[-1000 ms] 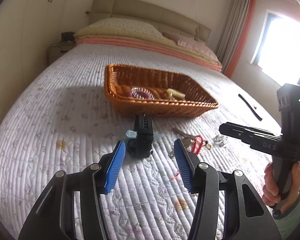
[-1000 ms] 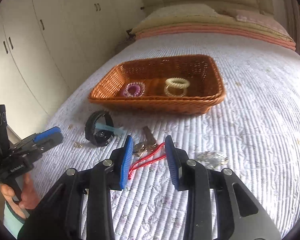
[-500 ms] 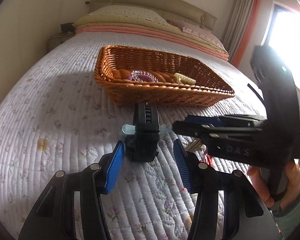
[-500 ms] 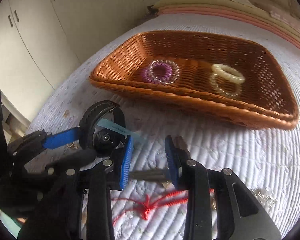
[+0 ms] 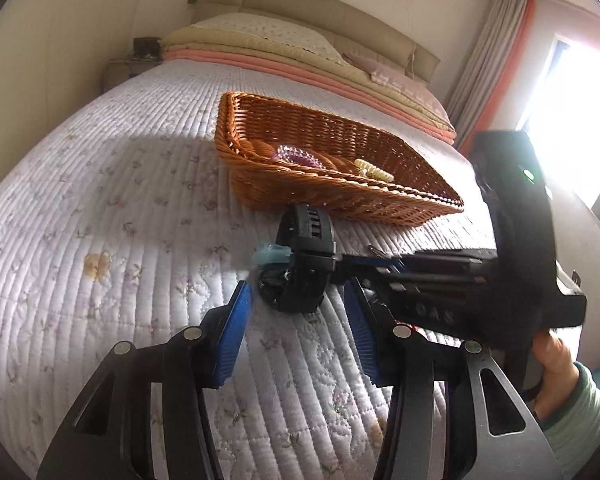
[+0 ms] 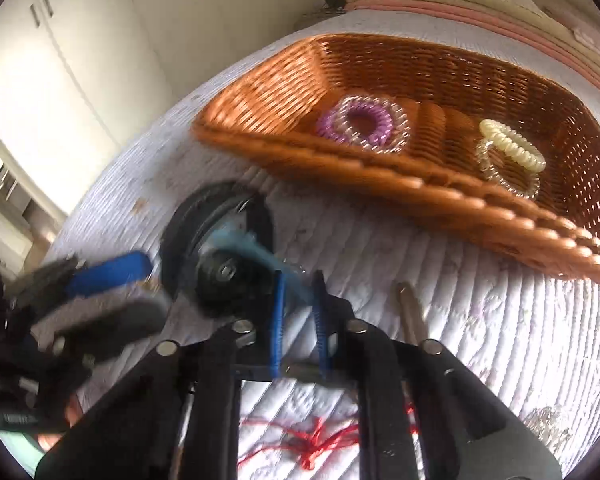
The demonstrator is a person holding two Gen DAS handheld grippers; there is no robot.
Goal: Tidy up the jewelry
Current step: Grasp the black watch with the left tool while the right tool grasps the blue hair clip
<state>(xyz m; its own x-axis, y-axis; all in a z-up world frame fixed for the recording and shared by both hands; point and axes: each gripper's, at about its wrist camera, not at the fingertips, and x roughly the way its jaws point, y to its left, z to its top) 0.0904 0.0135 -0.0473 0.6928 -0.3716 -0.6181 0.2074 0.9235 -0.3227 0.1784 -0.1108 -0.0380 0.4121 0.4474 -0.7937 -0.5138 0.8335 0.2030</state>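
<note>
A black watch (image 5: 305, 264) stands on edge on the quilted bed, with a light blue tag (image 5: 270, 254) poking through it. My left gripper (image 5: 298, 332) hovers just short of the watch; its jaws are closing with nothing between them. My right gripper (image 6: 299, 312) comes in from the right and is shut on the end of the light blue tag (image 6: 256, 250) beside the watch (image 6: 216, 248). A key lies under its fingers. The wicker basket (image 6: 380, 176) behind holds a purple coil band (image 6: 362, 124) and a cream coil band (image 6: 508, 148).
Another key (image 6: 410, 312) and a red cord (image 6: 316, 444) lie on the quilt by the right gripper, with a small silver piece (image 6: 548, 436) further right. A person's hand (image 5: 552, 364) grips the right tool. Pillows and the headboard stand behind the basket (image 5: 340, 196).
The right gripper swept left from the keys to the watch, tipped downward and closed on the tag. The left gripper crept slightly closer to the watch.
</note>
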